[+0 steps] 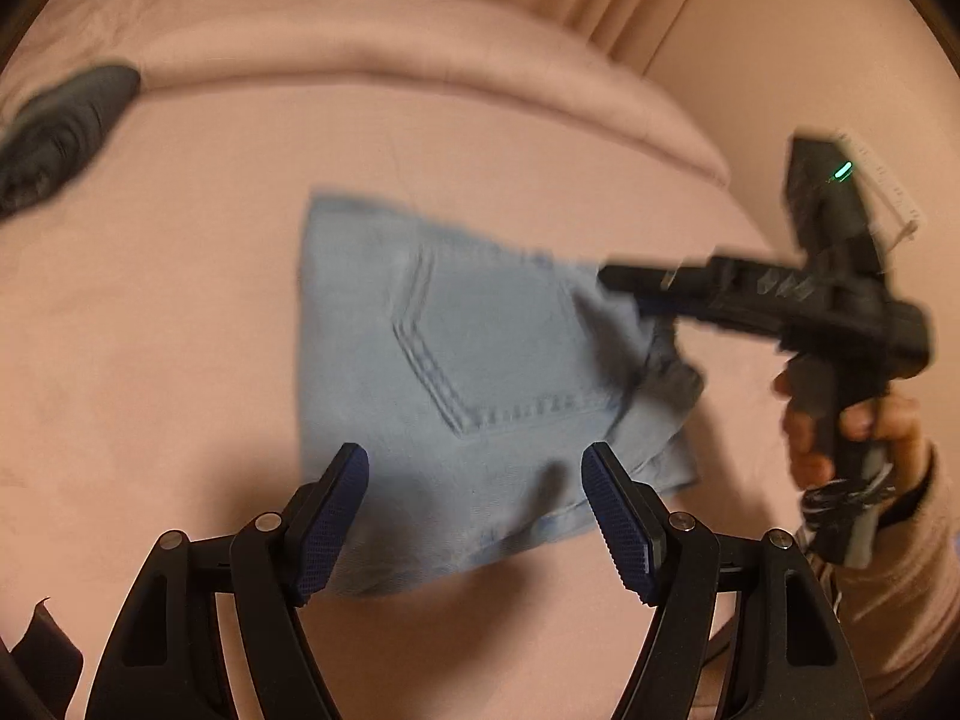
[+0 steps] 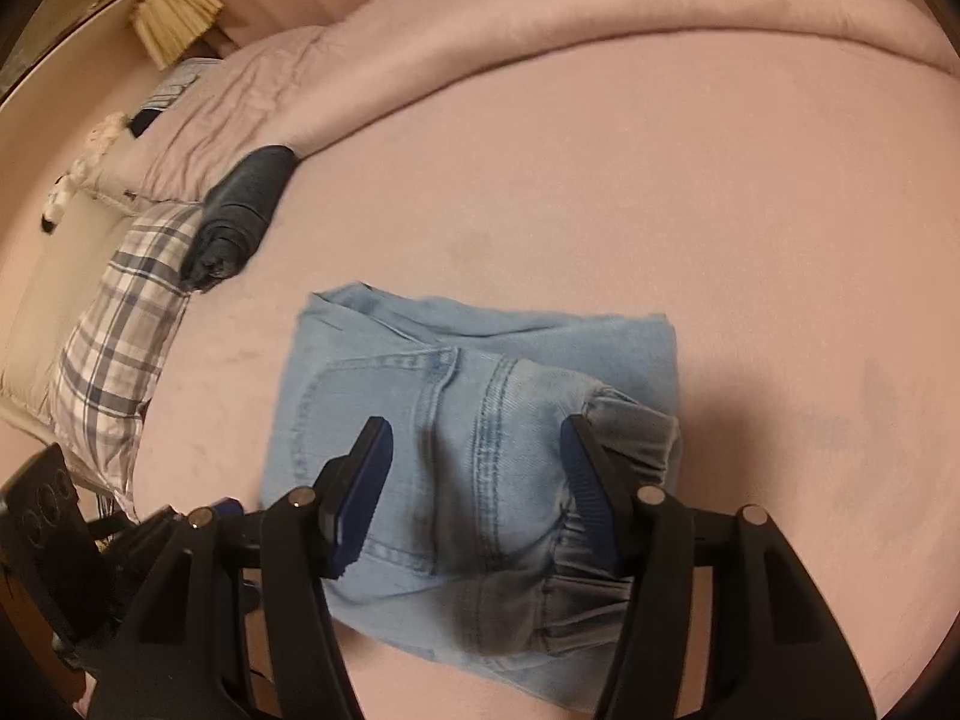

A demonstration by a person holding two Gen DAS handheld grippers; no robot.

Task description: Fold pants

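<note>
Light blue jeans (image 1: 480,372) lie folded into a compact square on the pink bed, back pocket up. My left gripper (image 1: 474,510) is open and empty, hovering just above their near edge. In the left wrist view my right gripper (image 1: 630,291) reaches in from the right over the jeans' waistband corner; the view is blurred. In the right wrist view the jeans (image 2: 480,420) lie under my right gripper (image 2: 474,480), which is open, with its fingers spread over the pocket and the gathered grey waistband (image 2: 630,438).
A rolled dark grey garment (image 2: 240,210) lies at the left of the bed, also in the left wrist view (image 1: 60,132). A plaid pillow (image 2: 120,336) sits beside it. A folded pink duvet (image 2: 540,18) runs along the far side.
</note>
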